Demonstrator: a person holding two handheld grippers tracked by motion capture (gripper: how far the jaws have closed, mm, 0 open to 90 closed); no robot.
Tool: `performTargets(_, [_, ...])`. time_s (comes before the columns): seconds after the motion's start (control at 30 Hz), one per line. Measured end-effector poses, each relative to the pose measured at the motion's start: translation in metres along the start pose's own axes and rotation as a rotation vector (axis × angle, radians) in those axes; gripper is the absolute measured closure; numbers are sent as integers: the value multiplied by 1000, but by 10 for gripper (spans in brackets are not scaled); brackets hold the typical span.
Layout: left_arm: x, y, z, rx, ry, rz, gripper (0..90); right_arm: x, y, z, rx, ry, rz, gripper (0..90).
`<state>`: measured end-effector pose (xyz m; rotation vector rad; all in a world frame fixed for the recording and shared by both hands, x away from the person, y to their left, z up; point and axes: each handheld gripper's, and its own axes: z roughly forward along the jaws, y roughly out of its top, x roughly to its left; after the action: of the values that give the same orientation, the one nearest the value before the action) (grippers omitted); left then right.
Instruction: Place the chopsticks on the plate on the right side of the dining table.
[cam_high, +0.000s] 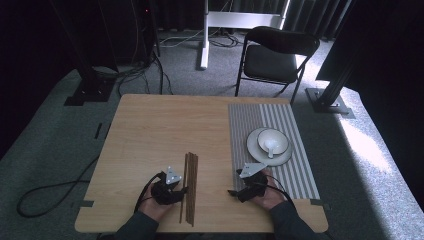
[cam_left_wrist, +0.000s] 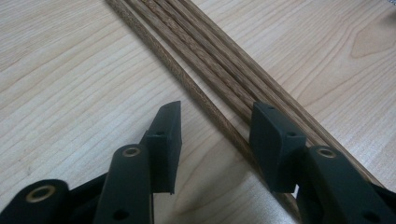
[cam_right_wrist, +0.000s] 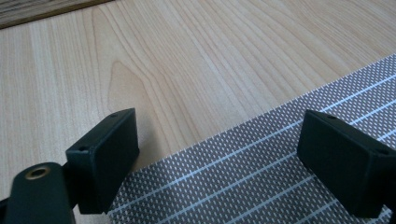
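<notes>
A bundle of several dark wooden sticks (cam_high: 190, 167) lies lengthwise near the table's front middle. My left gripper (cam_high: 183, 190) is open at the bundle's left side. In the left gripper view the sticks (cam_left_wrist: 196, 28) run diagonally, and the leftmost one passes between the open jaws of the left gripper (cam_left_wrist: 218, 112). My right gripper (cam_high: 233, 192) stands open at the left edge of the grey striped placemat (cam_high: 280, 115), nothing between its jaws. In the right gripper view the right gripper (cam_right_wrist: 223, 119) hovers low over the placemat's (cam_right_wrist: 261, 172) border with the bare wood.
On the placemat sits a white plate (cam_high: 252, 146) with a white bowl (cam_high: 275, 138) and a spoon (cam_high: 270, 146) in it. The wooden table (cam_high: 160, 125) stands on grey carpet. A black chair (cam_high: 277, 55) stands beyond the far edge. Cables lie on the floor at left.
</notes>
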<state>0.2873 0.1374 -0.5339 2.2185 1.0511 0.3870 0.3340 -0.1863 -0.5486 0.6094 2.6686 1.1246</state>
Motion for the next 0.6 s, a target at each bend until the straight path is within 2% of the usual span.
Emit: performTargets(0.6, [9,1,-1,11,21,-36,683,4,0,-1,4,1,-4,142])
